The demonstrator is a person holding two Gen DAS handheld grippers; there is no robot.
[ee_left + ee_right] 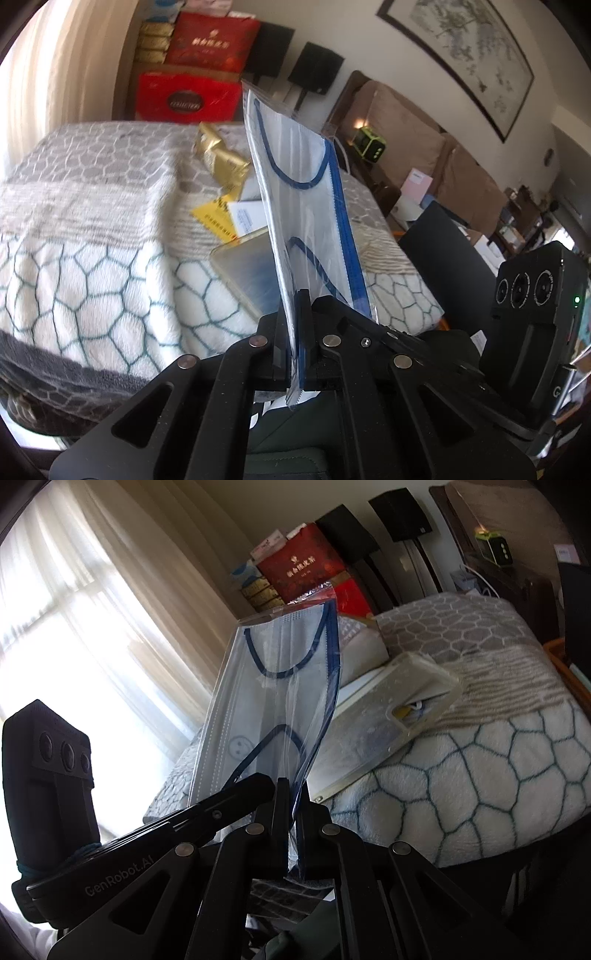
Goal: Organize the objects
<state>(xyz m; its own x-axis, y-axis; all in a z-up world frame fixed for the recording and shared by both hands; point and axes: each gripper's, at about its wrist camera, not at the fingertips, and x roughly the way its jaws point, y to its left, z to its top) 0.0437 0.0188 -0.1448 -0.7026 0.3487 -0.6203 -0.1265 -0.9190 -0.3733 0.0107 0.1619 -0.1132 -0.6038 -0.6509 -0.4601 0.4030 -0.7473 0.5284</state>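
Bedroom scene: bed (92, 229) covered by a fleece blanket with a teal hexagon pattern and grey bands; sheer curtains (74, 602) at a bright window, red gift boxes (207, 40) stacked against the far wall. On the blanket lie a clear plastic case (391, 716), a gold foil packet (218, 155) and a yellow slip (214, 218).

Left gripper (295, 332): clenched on the lower edge of a bagged face mask (303, 184), white with dark blue ear loops, sealed in a clear sleeve. Right gripper (291, 812): also clamped on the same mask (273, 686), at the neighbouring bottom edge. Mask held upright in the air above the bed's near side, clear of the blanket, both grippers side by side beneath it.
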